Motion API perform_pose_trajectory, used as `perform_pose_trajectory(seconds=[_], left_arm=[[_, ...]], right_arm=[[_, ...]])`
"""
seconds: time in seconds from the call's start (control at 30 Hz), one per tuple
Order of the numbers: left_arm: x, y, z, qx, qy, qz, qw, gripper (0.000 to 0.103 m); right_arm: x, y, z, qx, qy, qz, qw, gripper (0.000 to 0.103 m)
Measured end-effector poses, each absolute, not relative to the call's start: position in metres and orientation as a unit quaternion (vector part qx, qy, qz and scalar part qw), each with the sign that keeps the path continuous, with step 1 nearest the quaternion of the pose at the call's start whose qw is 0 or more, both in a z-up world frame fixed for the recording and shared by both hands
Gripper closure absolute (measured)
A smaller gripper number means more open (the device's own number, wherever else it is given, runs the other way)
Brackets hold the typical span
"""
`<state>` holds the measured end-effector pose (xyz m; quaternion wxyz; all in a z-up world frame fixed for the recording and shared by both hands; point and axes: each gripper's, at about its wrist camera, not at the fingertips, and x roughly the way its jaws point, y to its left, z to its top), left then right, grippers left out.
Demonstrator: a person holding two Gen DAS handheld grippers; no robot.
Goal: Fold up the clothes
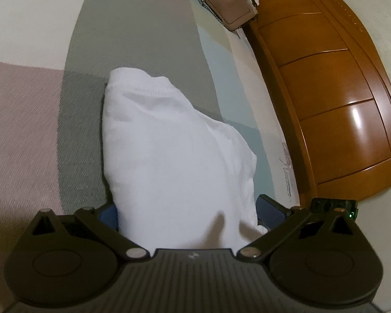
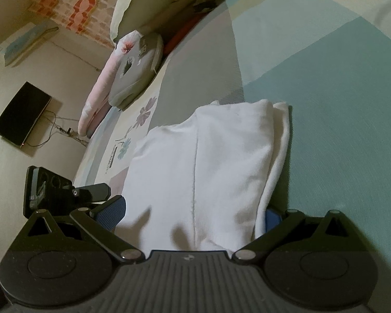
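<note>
At the centre of both wrist views lies the white garment (image 1: 169, 156), a folded bundle resting on the patterned bedspread (image 1: 26, 130) and running from mid-frame down into the mouth of each gripper. In the left wrist view I see the left gripper (image 1: 187, 214) with its blue pads (image 1: 269, 210) set at either side of the cloth's near end, the fabric filling the gap between them; I read this as a wide clasp around the bundle, though I cannot tell how firmly the pads press. The right wrist view shows the same arrangement: the right gripper (image 2: 193, 214) has one blue pad (image 2: 110, 212) at lower left and the other mostly hidden behind a hanging layer of cloth at lower right, with the garment (image 2: 208, 161) between them. A ribbed hem shows at the bundle's far end in the left view; a stitched seam runs down its middle in the right view, and a loose layer trails along its right edge.

I judge the garment light, soft and limp: it will sag wherever unsupported, and stacked layers may slide apart. Hold is best taken at the thick near end, through all layers at once, both grippers level.

The wooden headboard (image 1: 338, 91) fills the right of the left view; a bag (image 1: 229, 2) sits at its upper centre. The other gripper's body (image 2: 49, 190) shows at the lower left of the right view.
</note>
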<state>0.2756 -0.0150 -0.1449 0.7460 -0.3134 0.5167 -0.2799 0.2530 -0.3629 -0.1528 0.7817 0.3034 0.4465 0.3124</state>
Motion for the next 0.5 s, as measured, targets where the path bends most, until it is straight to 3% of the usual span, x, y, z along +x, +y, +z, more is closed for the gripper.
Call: perform_pose_trajectory(seconds=[0.3, 0.5], left_arm=[[0.253, -0.005, -0.15, -0.327, 0.526, -0.297, 0.726, 0.001], [0.282, -0.01, -0.158, -0.355, 0.521, -0.298, 0.717, 0.001]], right_arm=[[0.242, -0.368, -0.154, 0.32, 0.458, 0.34, 0.757, 0.0], [0.268, -0.366, -0.157, 0.348, 0.471, 0.337, 0.737, 0.0]])
